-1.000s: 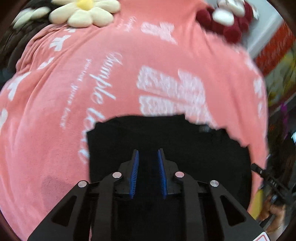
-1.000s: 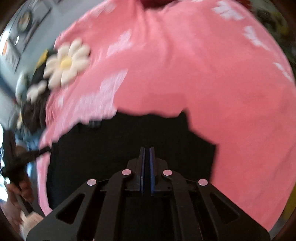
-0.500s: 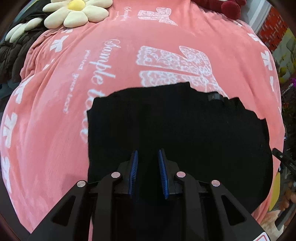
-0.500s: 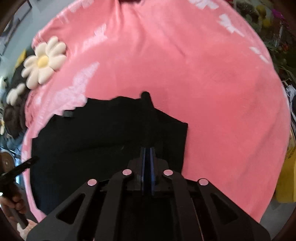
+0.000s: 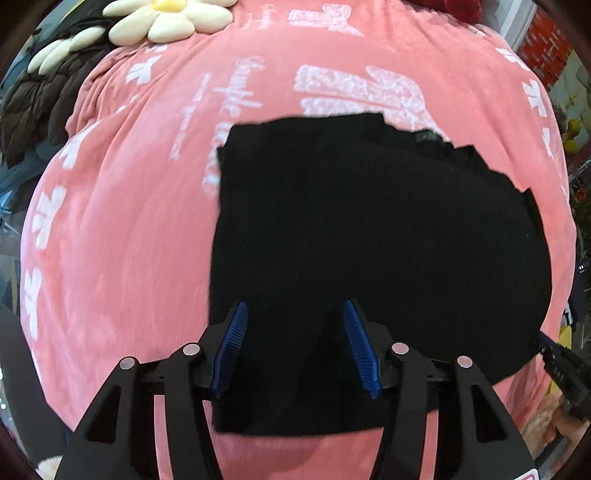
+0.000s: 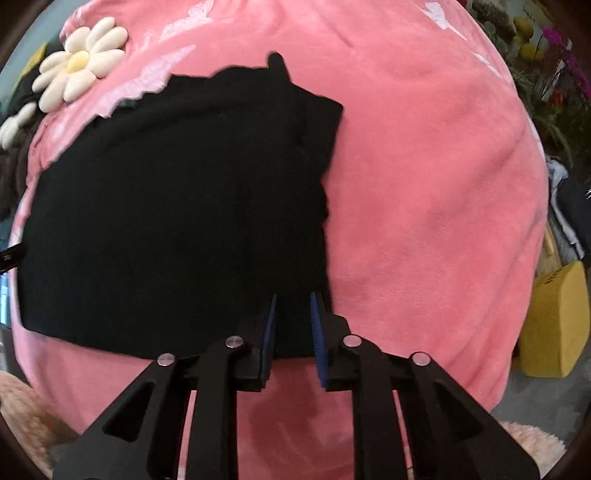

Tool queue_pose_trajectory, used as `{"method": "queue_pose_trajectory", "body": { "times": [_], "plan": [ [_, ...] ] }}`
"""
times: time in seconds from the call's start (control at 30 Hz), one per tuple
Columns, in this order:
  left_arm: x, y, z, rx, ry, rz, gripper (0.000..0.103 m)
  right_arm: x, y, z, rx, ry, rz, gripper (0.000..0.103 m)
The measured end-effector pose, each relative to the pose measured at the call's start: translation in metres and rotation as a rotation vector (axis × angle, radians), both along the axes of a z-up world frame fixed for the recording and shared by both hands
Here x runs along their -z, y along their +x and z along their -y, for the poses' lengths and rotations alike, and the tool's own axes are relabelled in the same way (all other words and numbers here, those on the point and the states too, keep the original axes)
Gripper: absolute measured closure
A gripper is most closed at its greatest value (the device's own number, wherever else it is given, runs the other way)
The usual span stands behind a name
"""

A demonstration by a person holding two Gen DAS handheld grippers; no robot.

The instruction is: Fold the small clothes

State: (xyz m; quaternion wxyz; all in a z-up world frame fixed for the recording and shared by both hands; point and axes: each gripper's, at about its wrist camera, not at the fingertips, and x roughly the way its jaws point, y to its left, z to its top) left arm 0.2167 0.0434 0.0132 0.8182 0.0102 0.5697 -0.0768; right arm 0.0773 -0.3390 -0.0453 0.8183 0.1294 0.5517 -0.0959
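Beneath the opening left claw (image 5: 293,308) lies the black garment (image 5: 376,236)

Blanket: we see a pink blanket (image 5: 122,229) with white lettering and bow prints.
Daisy cushion: a cream flower cushion (image 5: 173,18) with a yellow centre lies far ahead of the claw, to the left.
Yellow box: we find a yellow box (image 6: 554,321) to the right, beyond the blanket's edge.
Plants: some greenery (image 6: 546,44) stands far ahead, to the right.
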Motion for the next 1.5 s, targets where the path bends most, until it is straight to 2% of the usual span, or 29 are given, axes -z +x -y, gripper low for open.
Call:
{"method": "queue_pose_trajectory", "body": {
  "times": [0.07, 0.17, 0.2, 0.27, 0.3, 0.47, 0.5, 0.6, 0.8, 0.93, 1.03, 1.13, 1.33, 1.43, 1.47, 1.5],
  "plan": [
    [0.001, -0.006, -0.003, -0.008, 0.001, -0.007, 0.051, -0.007, -0.003, 0.004, 0.034, 0.018, 0.0, 0.09],
    [0.002, -0.014, -0.008, -0.018, 0.0, -0.012, 0.05, -0.029, -0.011, -0.003, 0.012, 0.01, 0.064, 0.088],
    [0.003, -0.016, -0.008, -0.02, -0.001, -0.012, 0.05, -0.027, -0.012, -0.005, -0.004, -0.003, 0.048, 0.088],
    [0.005, -0.019, -0.01, -0.026, 0.0, -0.016, 0.049, -0.005, -0.014, -0.002, -0.004, -0.011, -0.045, 0.09],
    [0.007, -0.02, -0.01, -0.026, -0.002, -0.021, 0.049, -0.002, -0.016, 0.001, 0.012, 0.008, -0.044, 0.09],
    [0.009, -0.027, -0.008, -0.019, 0.014, -0.032, 0.049, -0.031, -0.027, -0.002, 0.023, 0.031, 0.054, 0.087],
    [0.009, -0.028, -0.008, -0.017, 0.011, -0.029, 0.049, -0.029, -0.027, -0.006, -0.001, 0.018, 0.046, 0.087],
    [0.007, -0.031, -0.009, -0.026, 0.004, -0.024, 0.049, -0.004, -0.022, -0.011, -0.036, -0.021, -0.052, 0.089],
    [0.0, -0.044, -0.027, -0.056, -0.017, -0.01, 0.043, -0.049, -0.022, -0.009, -0.004, 0.071, 0.062, 0.086],
    [0.002, -0.051, -0.04, -0.081, -0.027, -0.015, 0.043, -0.07, -0.018, -0.007, -0.012, 0.041, 0.104, 0.086],
    [0.006, -0.056, -0.044, -0.096, -0.033, -0.027, 0.039, -0.07, -0.019, -0.013, -0.031, 0.006, 0.105, 0.086],
    [0.015, -0.059, -0.05, -0.12, -0.084, -0.055, 0.033, -0.063, -0.016, -0.012, -0.041, -0.001, 0.095, 0.086],
    [0.039, -0.056, -0.056, -0.206, -0.196, -0.107, 0.03, -0.052, -0.017, -0.004, 0.001, 0.015, 0.074, 0.085],
    [0.044, -0.054, -0.057, -0.247, -0.249, -0.082, 0.016, -0.041, -0.015, 0.008, 0.033, 0.058, 0.055, 0.068],
    [0.044, -0.053, -0.056, -0.258, -0.255, -0.076, 0.015, -0.038, -0.014, 0.011, 0.045, 0.065, 0.058, 0.058],
    [0.044, -0.052, -0.055, -0.271, -0.254, -0.069, 0.015, -0.036, -0.013, 0.011, 0.051, 0.058, 0.055, 0.054]
  ]
}}
